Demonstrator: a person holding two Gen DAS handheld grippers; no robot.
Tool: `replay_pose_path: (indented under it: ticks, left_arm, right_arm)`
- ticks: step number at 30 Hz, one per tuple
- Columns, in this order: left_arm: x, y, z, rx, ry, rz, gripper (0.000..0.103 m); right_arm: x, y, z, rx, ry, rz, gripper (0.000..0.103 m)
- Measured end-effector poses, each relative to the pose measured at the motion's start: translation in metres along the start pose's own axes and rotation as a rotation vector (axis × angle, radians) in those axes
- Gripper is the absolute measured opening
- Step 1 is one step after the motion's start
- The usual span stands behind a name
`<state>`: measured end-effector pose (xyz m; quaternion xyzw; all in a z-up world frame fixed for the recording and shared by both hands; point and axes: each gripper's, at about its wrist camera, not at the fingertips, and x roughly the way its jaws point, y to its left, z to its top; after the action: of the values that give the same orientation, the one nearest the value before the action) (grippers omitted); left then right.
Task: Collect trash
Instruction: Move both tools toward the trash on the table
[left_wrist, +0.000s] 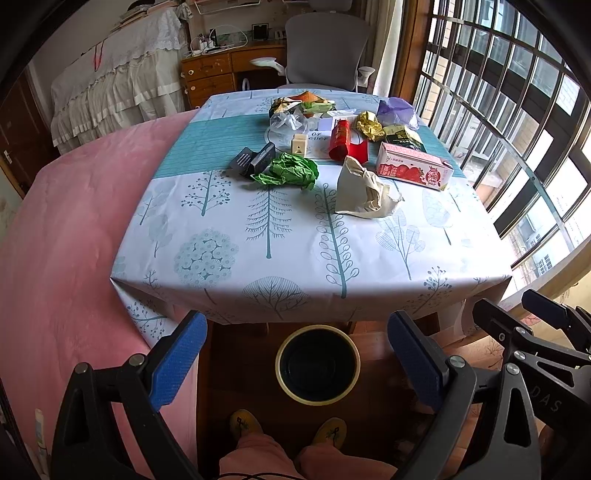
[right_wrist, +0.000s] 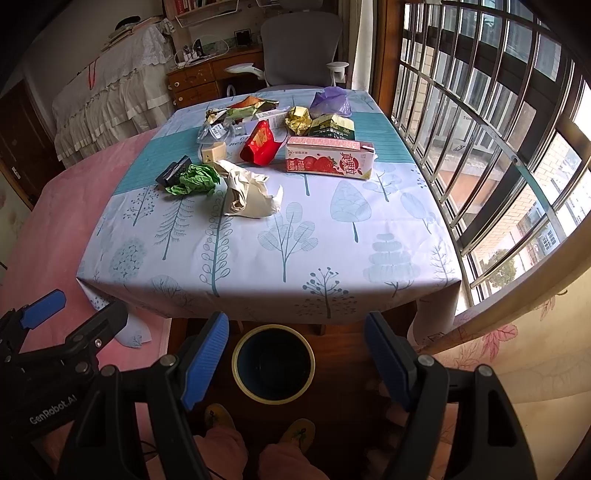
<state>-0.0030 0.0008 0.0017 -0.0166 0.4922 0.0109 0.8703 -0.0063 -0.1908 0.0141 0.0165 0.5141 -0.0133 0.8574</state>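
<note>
Trash lies across the far half of the table (left_wrist: 295, 236): crumpled beige paper (left_wrist: 364, 192) (right_wrist: 247, 194), green crumpled paper (left_wrist: 290, 171) (right_wrist: 195, 179), a strawberry milk carton (left_wrist: 413, 166) (right_wrist: 328, 157), a red packet (left_wrist: 340, 140) (right_wrist: 260, 144), gold foil (left_wrist: 369, 125) (right_wrist: 300, 119) and a purple bag (left_wrist: 395, 110) (right_wrist: 330, 99). A dark bin with a yellow rim (left_wrist: 317, 363) (right_wrist: 273, 363) stands on the floor below the table's near edge. My left gripper (left_wrist: 297, 362) and right gripper (right_wrist: 297, 360) both hang open and empty above the bin, well short of the trash.
A pink bed (left_wrist: 55, 251) lies left of the table, barred windows (left_wrist: 517, 129) to the right. A grey chair (left_wrist: 325, 48) and wooden desk (left_wrist: 210, 74) stand beyond the table. The person's knees and yellow slippers (left_wrist: 245, 424) are beside the bin.
</note>
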Motion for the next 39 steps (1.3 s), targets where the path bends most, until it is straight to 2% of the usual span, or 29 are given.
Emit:
replay_pose_path:
  ticks: [5,9,22,36,39]
  left_arm:
    - [0.0,0.0,0.0,-0.002,0.001,0.001,0.097]
    - [0.0,0.001,-0.003,-0.009,0.008,0.002,0.097]
    - [0.001,0.004,0.002,-0.012,0.033,-0.005,0.097]
    - [-0.013,0.019,0.027,-0.02,-0.034,0.028,0.097]
    - [-0.012,0.031,0.037,-0.037,-0.059,0.025,0.093]
  right_arm:
    - [0.0,0.0,0.0,0.001,0.001,0.001,0.077]
    - [0.0,0.0,-0.001,0.0,-0.001,0.003,0.084]
    - [0.0,0.002,0.005,0.007,0.018,0.047,0.084]
    - [-0.005,0.016,0.034,-0.013,-0.047,0.084,0.084]
    - [-0.002,0.021,0.043,-0.017,-0.062,0.085,0.084]
